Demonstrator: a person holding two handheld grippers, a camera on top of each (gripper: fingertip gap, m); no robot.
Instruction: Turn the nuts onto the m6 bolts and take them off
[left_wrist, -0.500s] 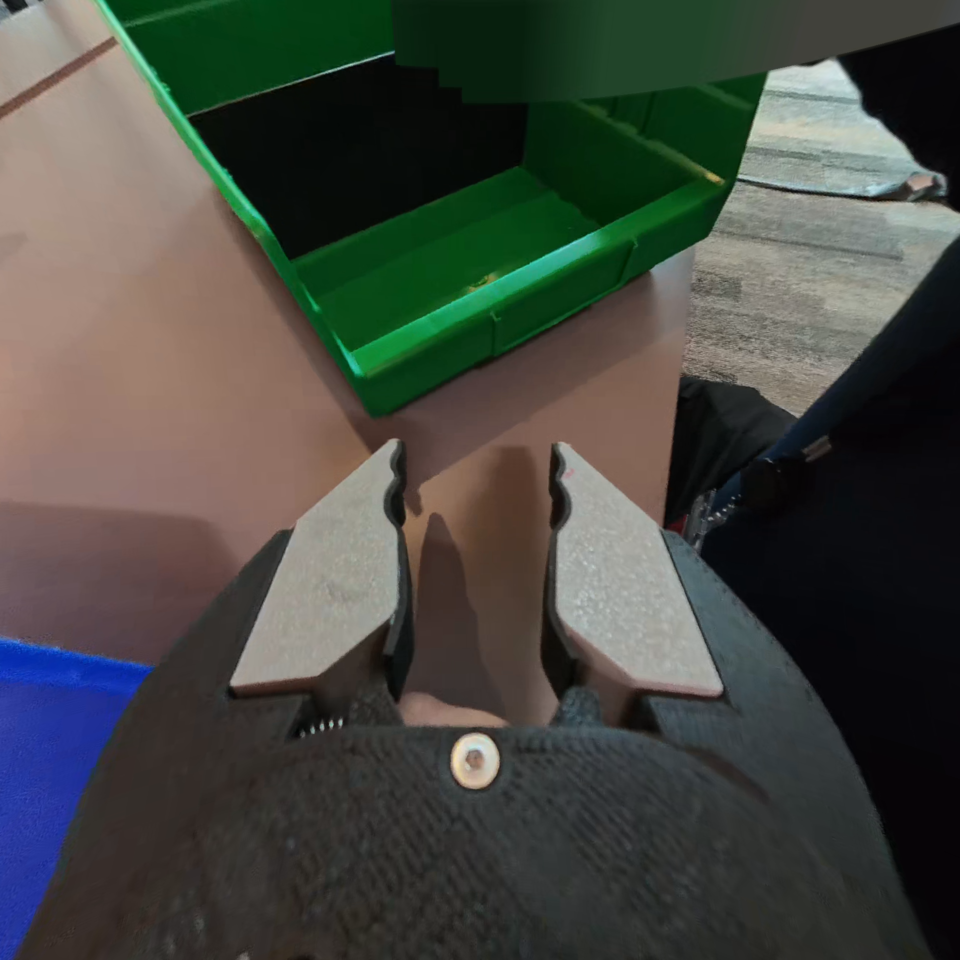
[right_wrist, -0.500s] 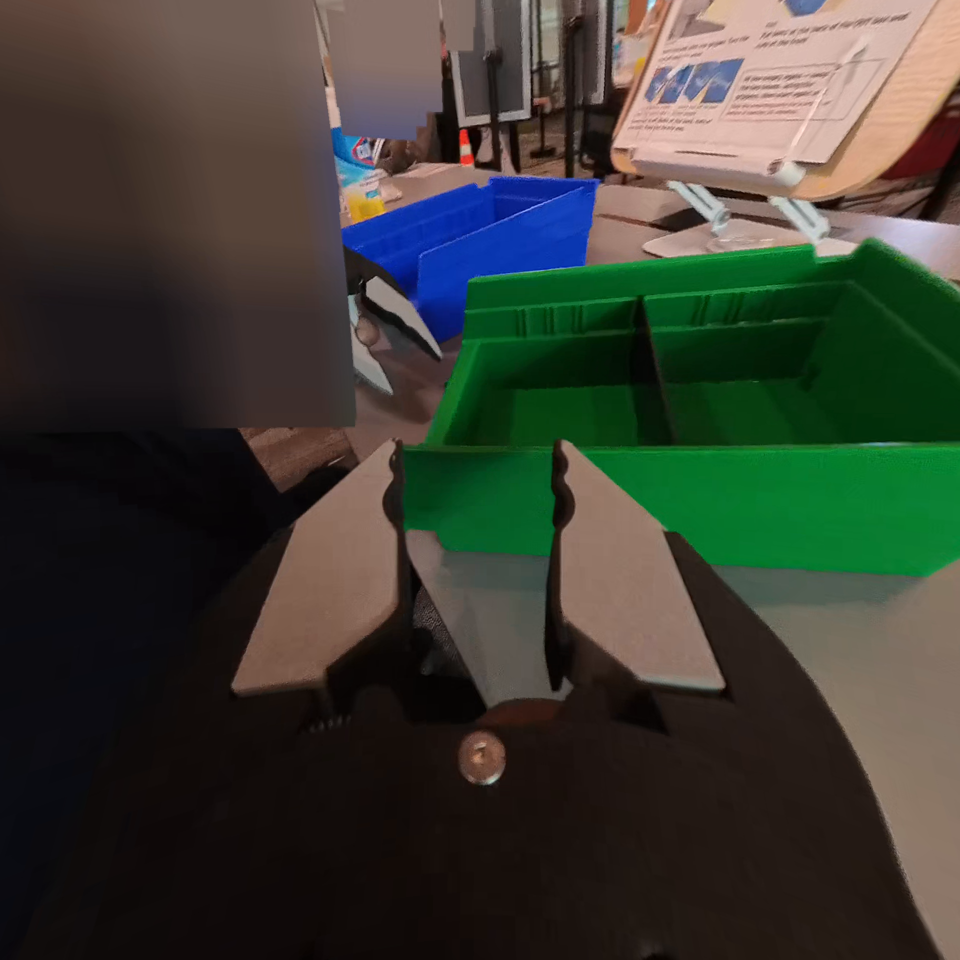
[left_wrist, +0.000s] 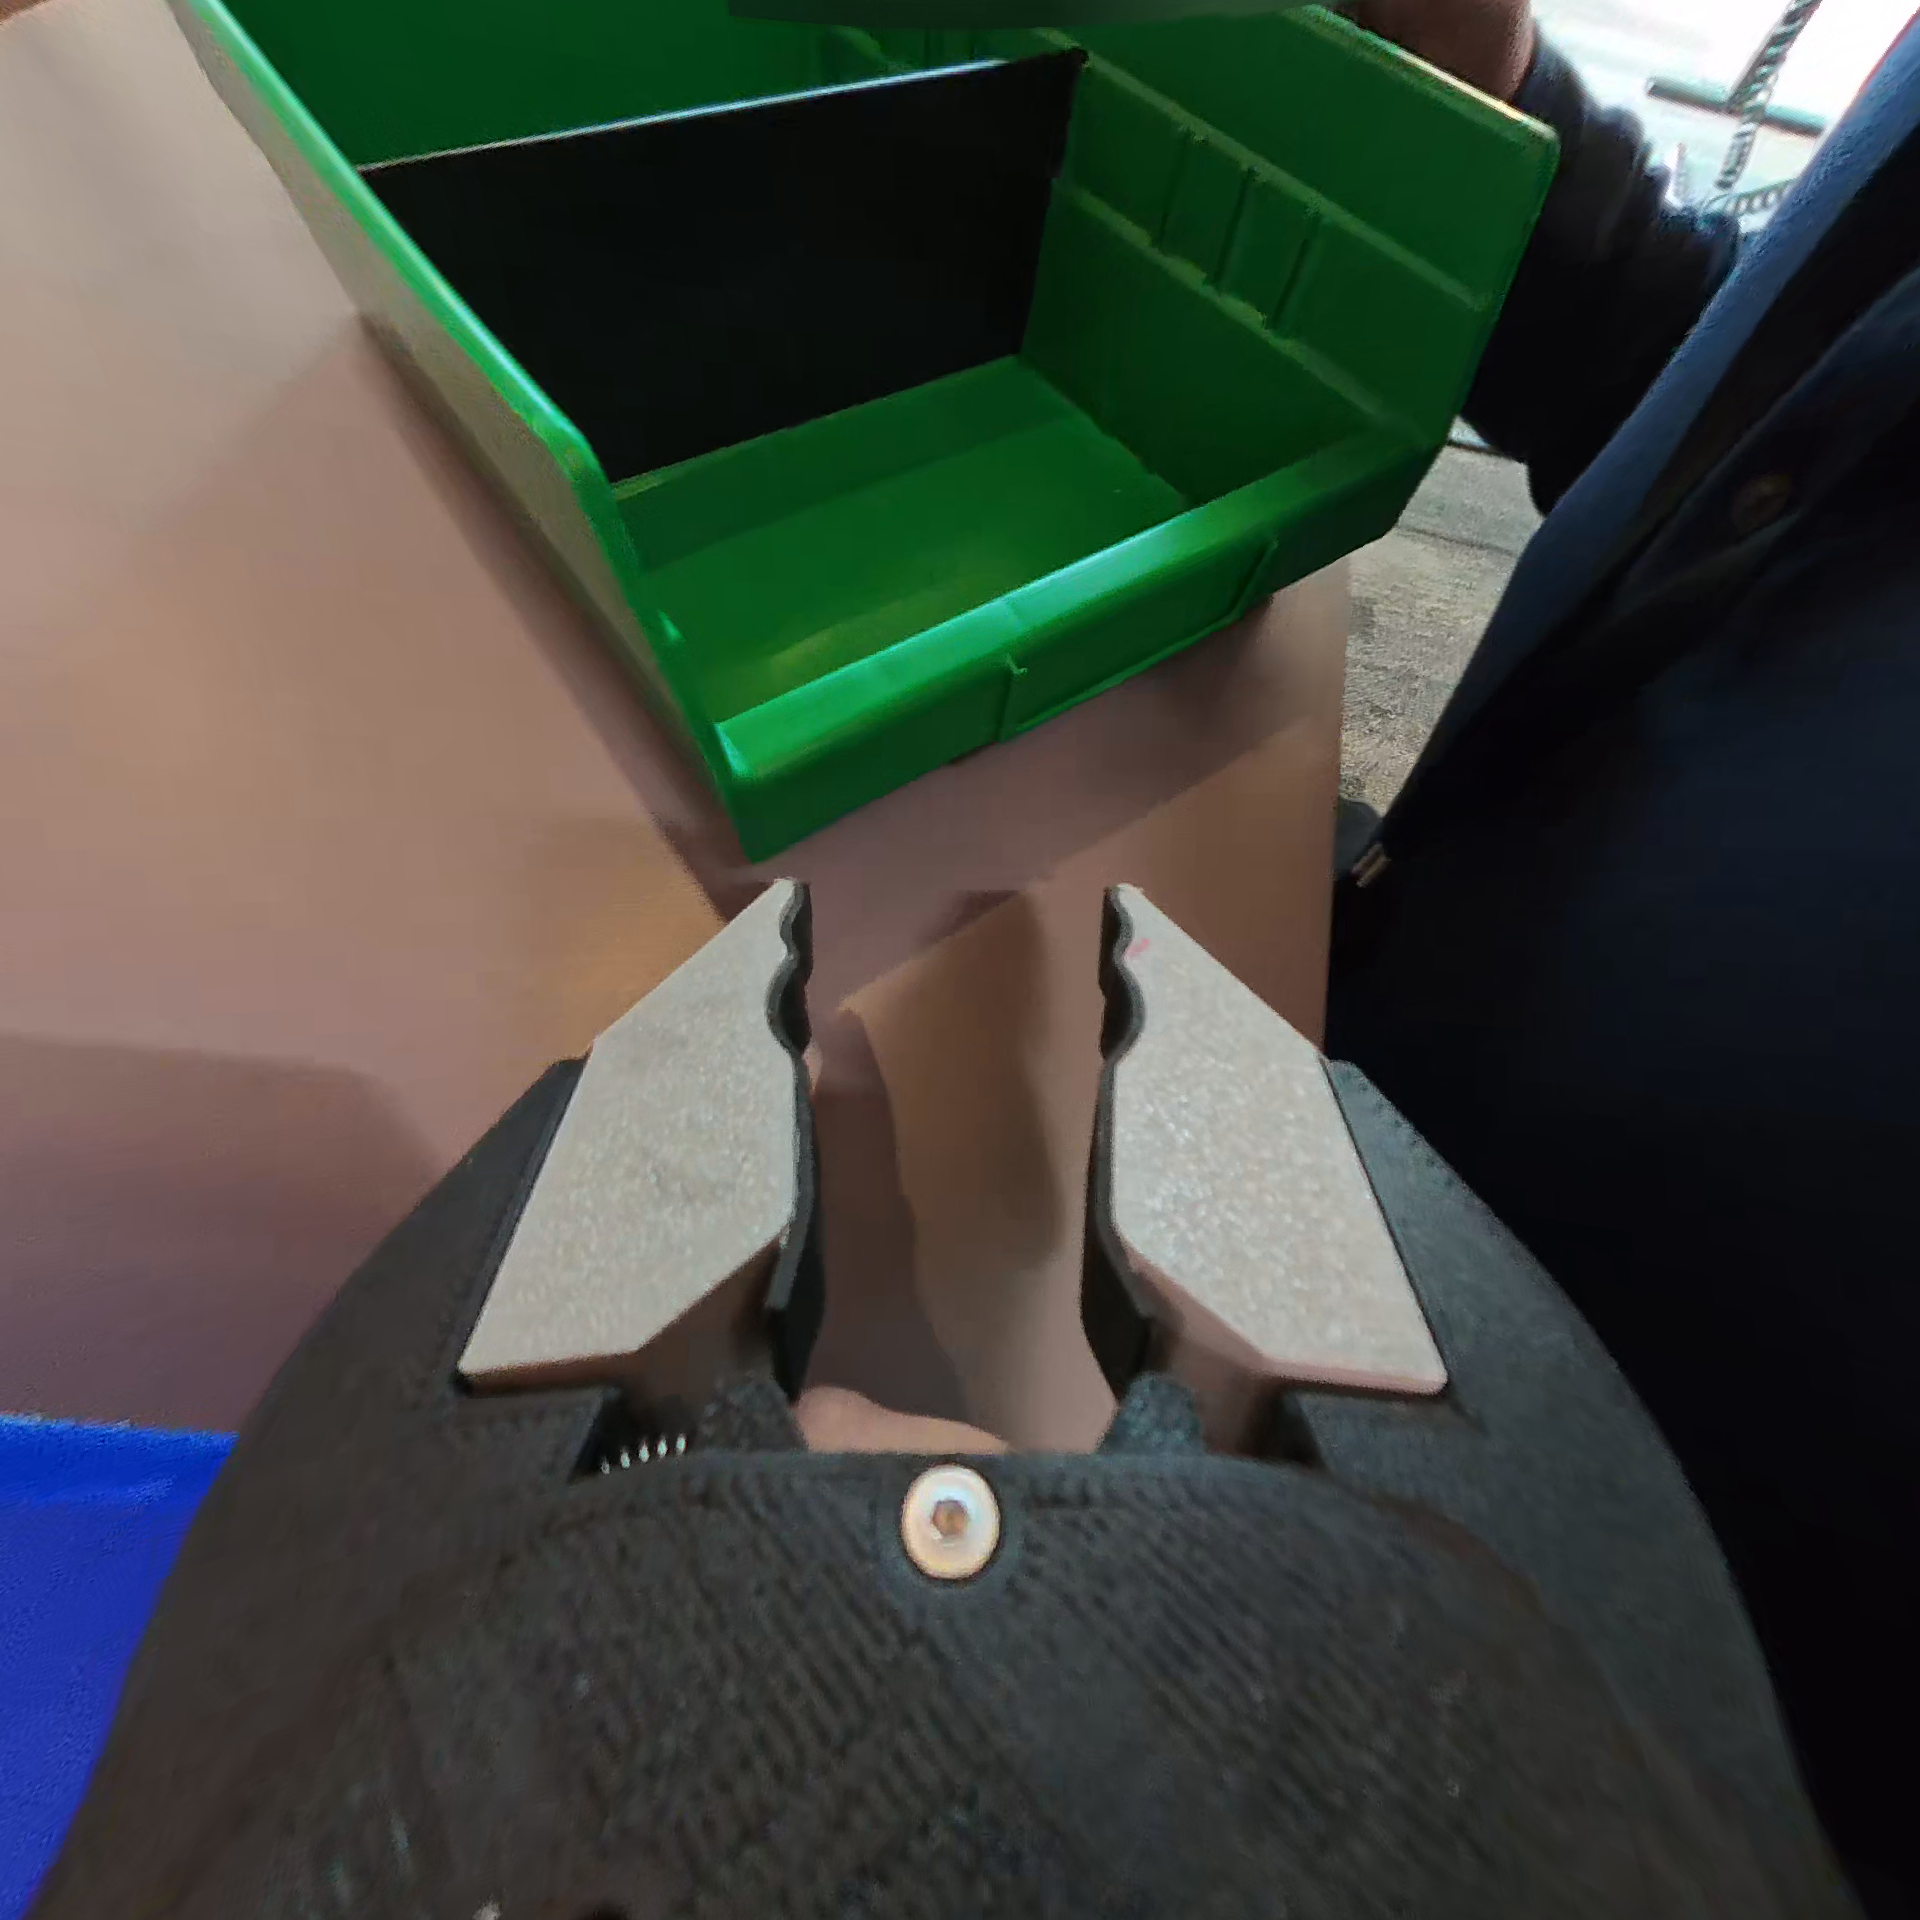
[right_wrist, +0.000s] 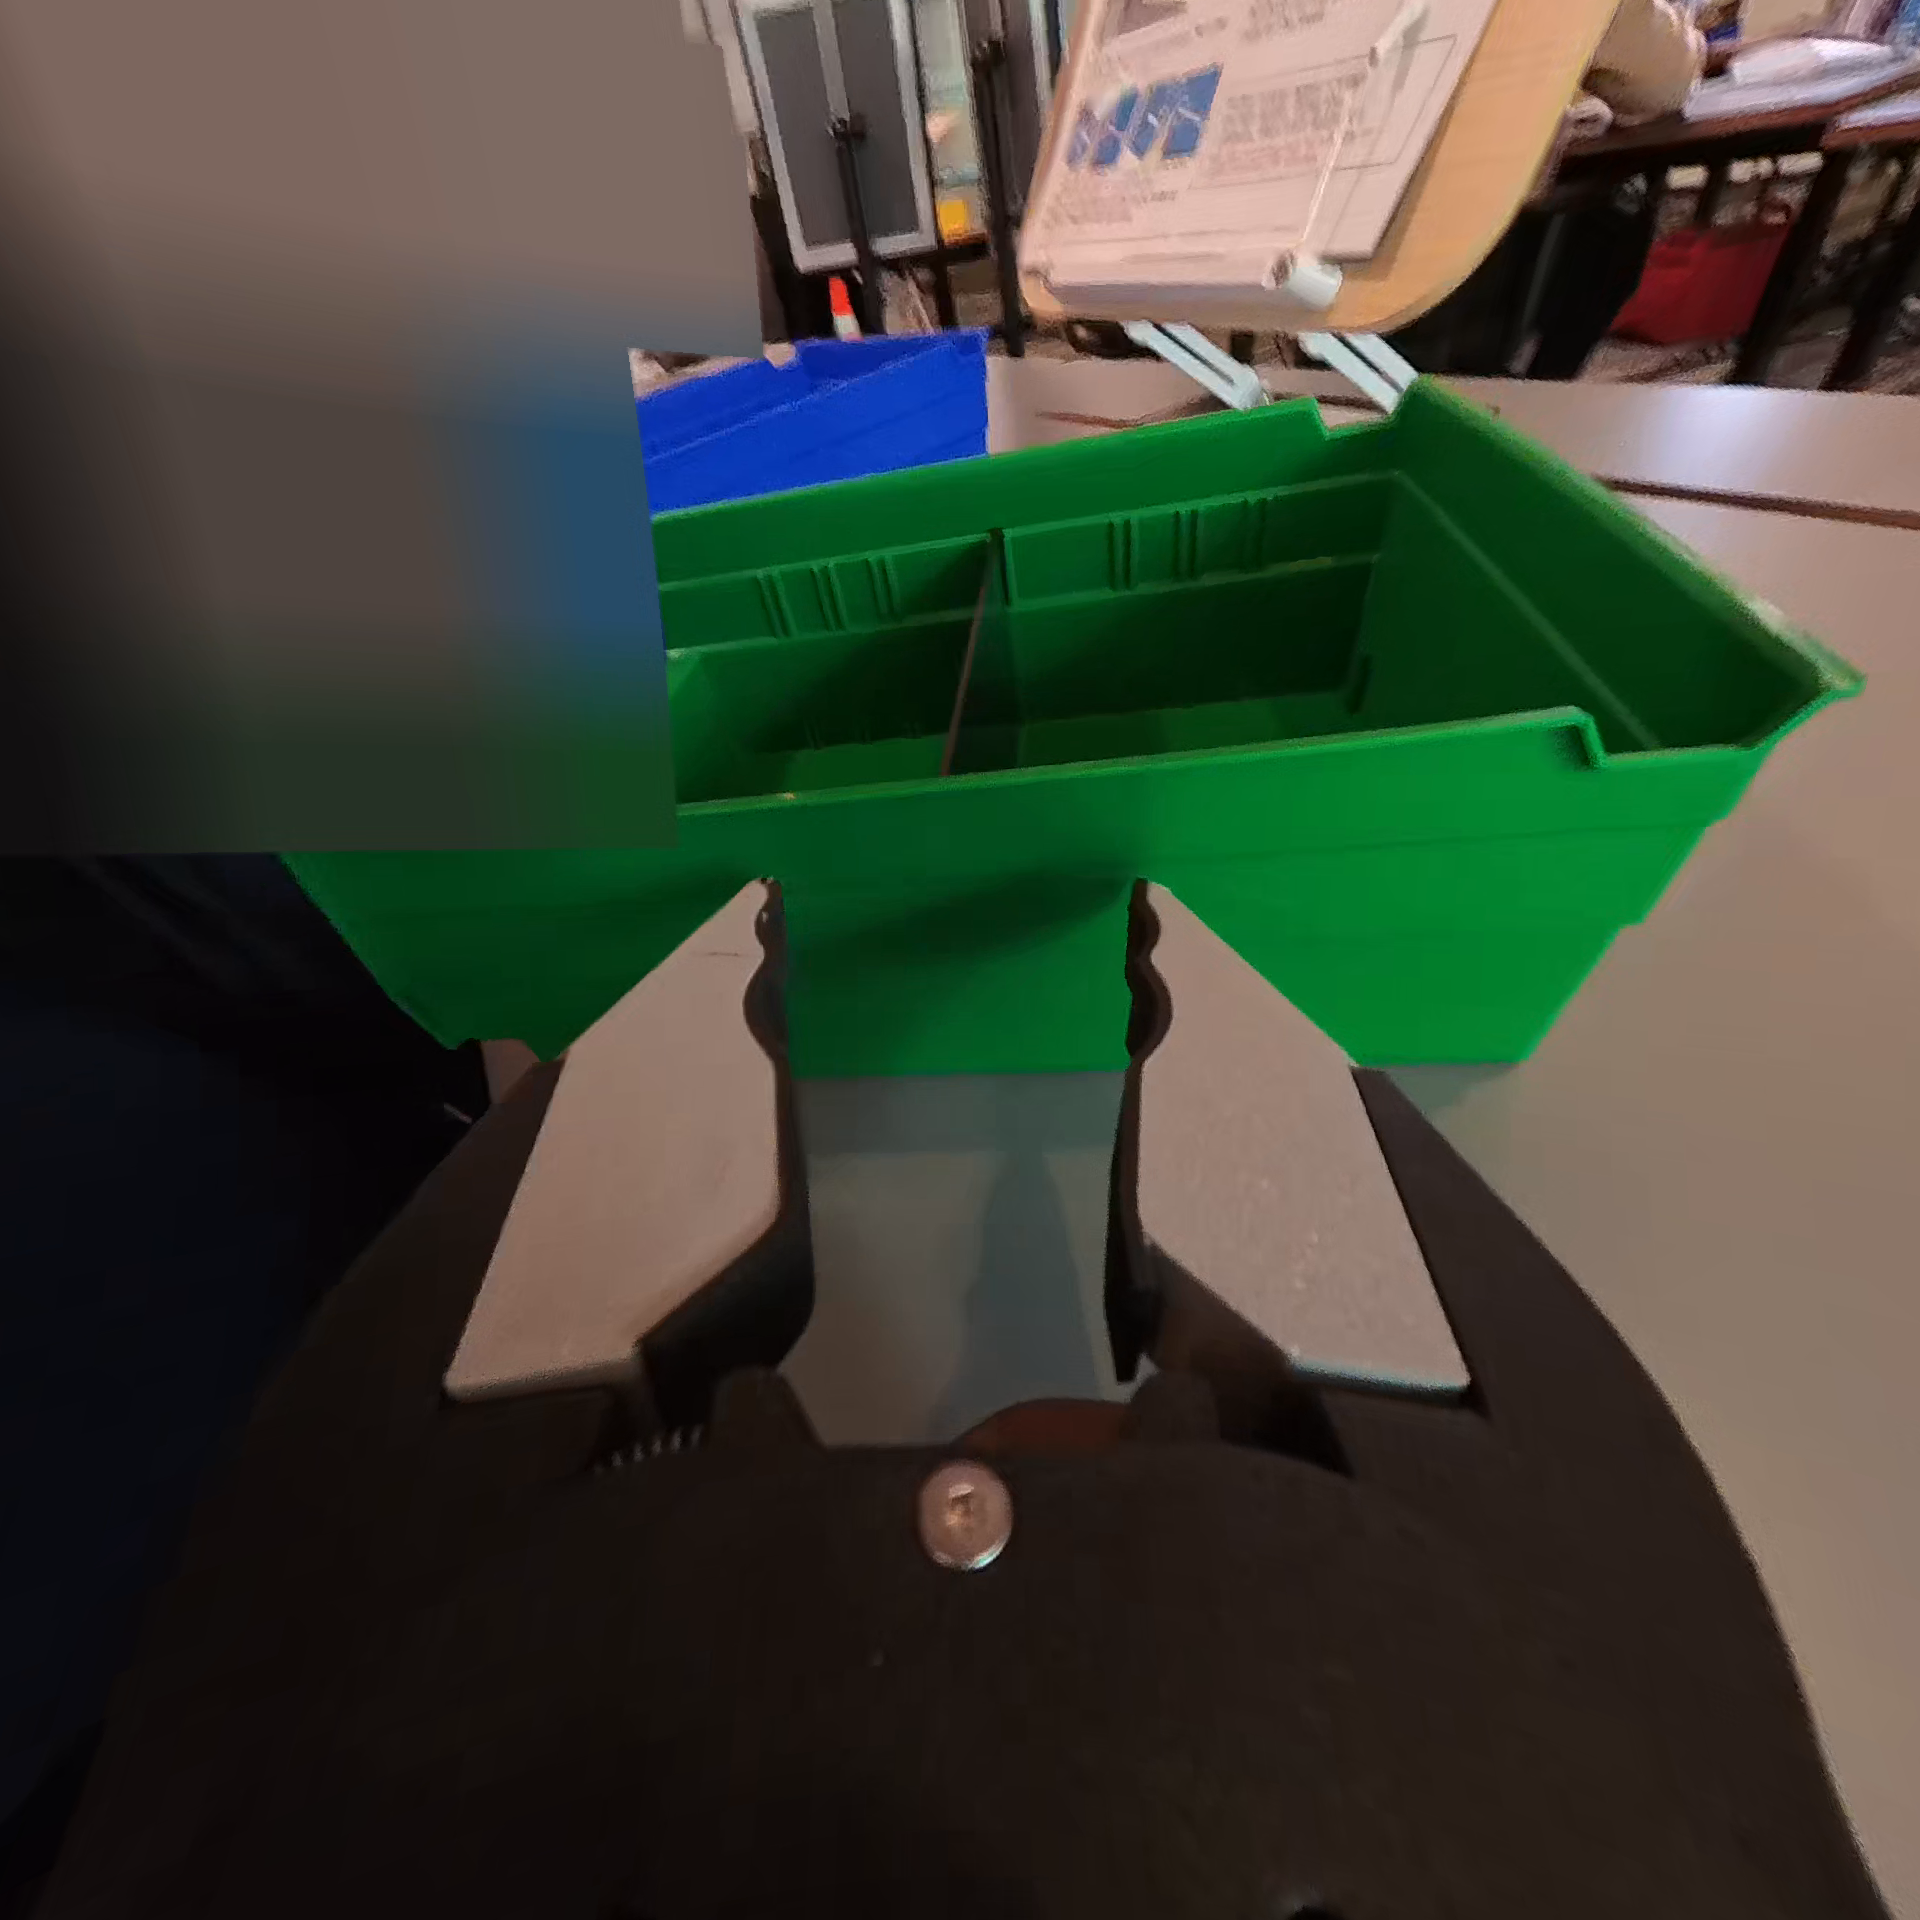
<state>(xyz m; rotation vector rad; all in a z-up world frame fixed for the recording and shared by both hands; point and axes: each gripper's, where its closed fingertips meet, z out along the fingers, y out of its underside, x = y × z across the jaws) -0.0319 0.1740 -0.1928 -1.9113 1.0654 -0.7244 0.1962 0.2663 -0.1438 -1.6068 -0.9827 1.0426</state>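
Both grippers, left (left_wrist: 956, 914) and right (right_wrist: 956, 904), had serrated jaws parted, empty; glossy green plastic bin (right_wrist: 1351, 894) with black divider (left_wrist: 727, 239) loomed closer than before.

A: Specify the left gripper (left_wrist: 956, 914) construction.

B: Black textured body. Two flat grey fingers (left_wrist: 665, 1174) with black, wavy inner edges. One silver screw (left_wrist: 950, 1524) on the centre line; a small coil spring (left_wrist: 644, 1446) beside the left finger's base.

A: And the right gripper (right_wrist: 954, 904)?

B: Same pattern, screw (right_wrist: 965, 1514) included. The person wears dark navy clothing (left_wrist: 1662, 831), possibly a jacket.
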